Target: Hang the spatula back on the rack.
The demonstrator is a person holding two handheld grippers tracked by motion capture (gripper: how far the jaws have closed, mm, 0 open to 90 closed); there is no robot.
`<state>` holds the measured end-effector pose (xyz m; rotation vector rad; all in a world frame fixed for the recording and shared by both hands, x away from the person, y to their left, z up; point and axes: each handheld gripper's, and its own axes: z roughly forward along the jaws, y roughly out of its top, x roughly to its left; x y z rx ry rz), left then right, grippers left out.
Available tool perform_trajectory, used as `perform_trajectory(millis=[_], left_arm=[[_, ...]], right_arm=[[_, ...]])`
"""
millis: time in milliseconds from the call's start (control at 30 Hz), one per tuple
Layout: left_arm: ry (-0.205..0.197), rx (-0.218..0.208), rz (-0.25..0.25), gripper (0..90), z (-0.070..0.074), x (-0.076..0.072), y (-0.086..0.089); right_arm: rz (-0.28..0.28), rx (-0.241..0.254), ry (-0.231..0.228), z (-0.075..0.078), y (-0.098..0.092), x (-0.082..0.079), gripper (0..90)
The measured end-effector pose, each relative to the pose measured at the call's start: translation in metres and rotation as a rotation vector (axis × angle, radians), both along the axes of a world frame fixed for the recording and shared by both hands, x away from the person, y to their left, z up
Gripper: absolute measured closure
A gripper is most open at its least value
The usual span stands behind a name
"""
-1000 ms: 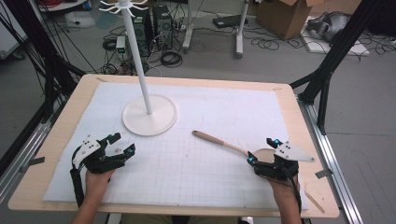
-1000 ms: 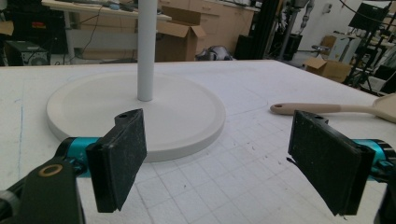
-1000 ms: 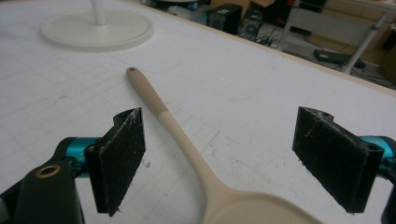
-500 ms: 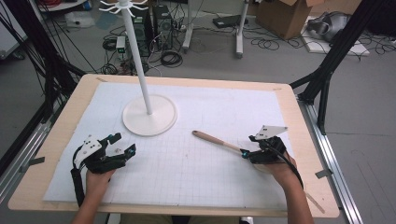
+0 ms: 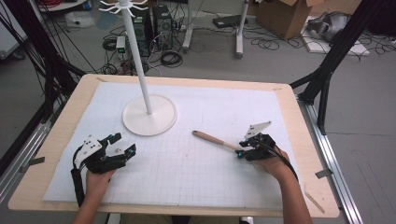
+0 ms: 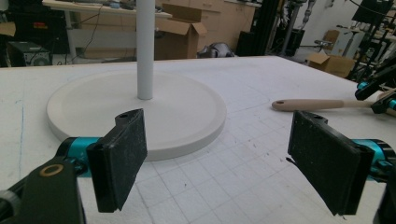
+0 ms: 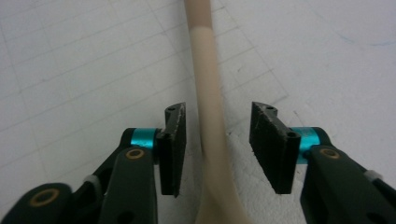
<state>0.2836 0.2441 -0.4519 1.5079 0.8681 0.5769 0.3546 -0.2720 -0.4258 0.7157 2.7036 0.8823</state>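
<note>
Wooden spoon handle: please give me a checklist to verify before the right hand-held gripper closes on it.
1. Wooden spoon handle lies between the pads of the right hand-held gripper, whose jaws have just been closing: ok.
2. Pads pressing the handle: not ok, gaps remain on both sides.
3. Handle centred: not ok, nearer one pad.
4. Spoon flat on the mat: ok.
5. Left hand-held gripper open, away from the spoon: ok.
6. White stand apart from the spoon: ok.

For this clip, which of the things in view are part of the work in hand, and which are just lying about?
In the job:
- long wooden spoon, its handle between the jaws of the right gripper, pads not yet touching; the jaws have just been closing
- probably the tall white hook stand on a round base

Lying about:
- left gripper, open, nothing held
- cardboard box and cables on the floor
</note>
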Motion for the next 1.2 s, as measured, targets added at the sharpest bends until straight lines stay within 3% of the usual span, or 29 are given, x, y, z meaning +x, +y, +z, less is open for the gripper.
perform_trajectory(millis=[300, 367, 667, 833, 1000, 1067, 1100, 1200], left_arm=[[0.001, 0.001, 0.000, 19.9, 0.000, 0.000, 0.000], [0.001, 0.000, 0.000, 19.9, 0.000, 0.000, 0.000], [0.003, -0.008, 0.001, 19.9, 0.000, 0.000, 0.000], [0.001, -0.006, 0.002, 20.0, 0.000, 0.000, 0.001], [0.003, -0.015, 0.006, 20.9, 0.001, 0.000, 0.002], [0.030, -0.068, -0.010, 21.2, 0.001, 0.001, 0.001], [0.031, -0.072, -0.014, 21.3, 0.002, 0.001, 0.001], [0.014, -0.051, -0.026, 22.1, 0.009, 0.001, -0.005]], right_arm=[[0.068, -0.016, 0.044, -0.002, 0.004, 0.006, 72.3], [0.055, -0.030, 0.049, -0.001, 0.005, 0.006, 76.4], [0.022, -0.027, 0.067, 0.002, 0.008, 0.003, 78.0], [0.014, 0.054, 0.034, 0.013, 0.008, -0.003, 77.8], [-0.007, 0.093, -0.017, 0.024, 0.006, -0.011, 77.8], [-0.016, 0.108, -0.040, 0.028, 0.007, -0.016, 77.8], [-0.017, 0.123, -0.052, 0.029, 0.007, -0.019, 77.8], [-0.023, 0.140, -0.071, 0.030, 0.009, -0.024, 77.8]])
